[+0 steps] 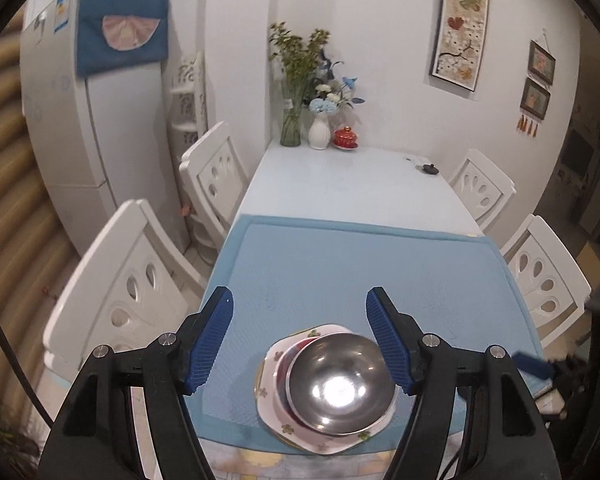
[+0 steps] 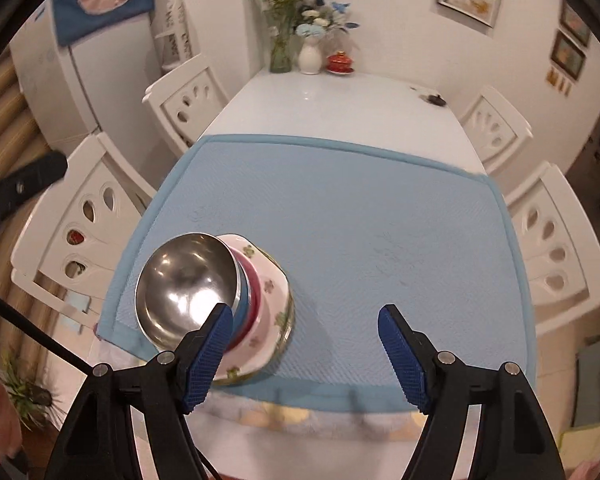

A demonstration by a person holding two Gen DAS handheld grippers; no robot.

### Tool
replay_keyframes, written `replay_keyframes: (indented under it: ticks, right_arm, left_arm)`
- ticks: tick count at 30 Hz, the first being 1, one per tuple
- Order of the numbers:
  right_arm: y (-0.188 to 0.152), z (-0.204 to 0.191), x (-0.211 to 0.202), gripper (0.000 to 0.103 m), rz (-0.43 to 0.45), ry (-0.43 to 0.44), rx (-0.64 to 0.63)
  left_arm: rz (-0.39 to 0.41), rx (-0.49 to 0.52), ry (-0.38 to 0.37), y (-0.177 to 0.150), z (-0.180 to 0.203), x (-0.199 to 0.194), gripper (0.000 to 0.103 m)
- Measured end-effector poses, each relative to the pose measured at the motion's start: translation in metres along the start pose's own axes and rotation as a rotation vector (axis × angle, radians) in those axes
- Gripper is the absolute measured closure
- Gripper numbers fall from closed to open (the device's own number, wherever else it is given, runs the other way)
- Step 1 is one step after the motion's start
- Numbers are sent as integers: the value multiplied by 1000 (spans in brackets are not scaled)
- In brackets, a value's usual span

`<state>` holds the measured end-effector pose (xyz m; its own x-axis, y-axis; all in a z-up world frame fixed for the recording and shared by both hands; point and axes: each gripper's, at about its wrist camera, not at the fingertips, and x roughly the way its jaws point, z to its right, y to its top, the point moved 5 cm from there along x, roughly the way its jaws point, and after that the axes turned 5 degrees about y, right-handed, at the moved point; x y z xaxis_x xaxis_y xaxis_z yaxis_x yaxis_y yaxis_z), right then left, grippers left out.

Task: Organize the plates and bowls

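A shiny steel bowl tops a stack of bowls and plates near the front edge of a blue mat. Under it lie a blue and a red dish and a white floral plate. My left gripper hovers above the stack, open, with nothing between its blue pads. In the right wrist view the steel bowl and floral plate sit at the lower left. My right gripper is open and empty over the mat, to the right of the stack.
White chairs flank the white table on both sides. Vases of flowers and a red lidded cup stand at the far end. A fridge stands at the back left. A small dark object lies at the far right.
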<state>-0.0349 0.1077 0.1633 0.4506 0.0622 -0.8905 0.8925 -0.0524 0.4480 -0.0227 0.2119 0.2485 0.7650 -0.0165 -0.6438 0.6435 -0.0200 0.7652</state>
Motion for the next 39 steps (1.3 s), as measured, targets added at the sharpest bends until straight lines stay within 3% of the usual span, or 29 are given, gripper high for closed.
replay_keyframes:
  ticks: [3, 11, 15, 20, 30, 36, 39]
  right_arm:
    - [-14, 10, -11, 30, 2, 42, 25]
    - [-25, 14, -32, 30, 69, -1, -121]
    - [-34, 23, -35, 30, 46, 43, -91]
    - [-45, 39, -41, 30, 43, 52, -56]
    - [-56, 52, -43, 30, 28, 54, -26]
    - [-61, 44, -45, 30, 26, 51, -43]
    - [-61, 39, -45, 30, 30, 46, -51]
  left_arm:
    - [7, -14, 10, 10, 13, -11, 35]
    - [23, 17, 73, 18, 48, -39, 35]
    - [33, 63, 105, 10, 67, -50, 35]
    - [22, 87, 92, 3, 86, -54, 35]
    - [34, 41, 93, -7, 83, -64, 35]
    - [55, 53, 140, -9, 76, -68, 35]
    - [85, 108, 168, -10, 79, -72, 26]
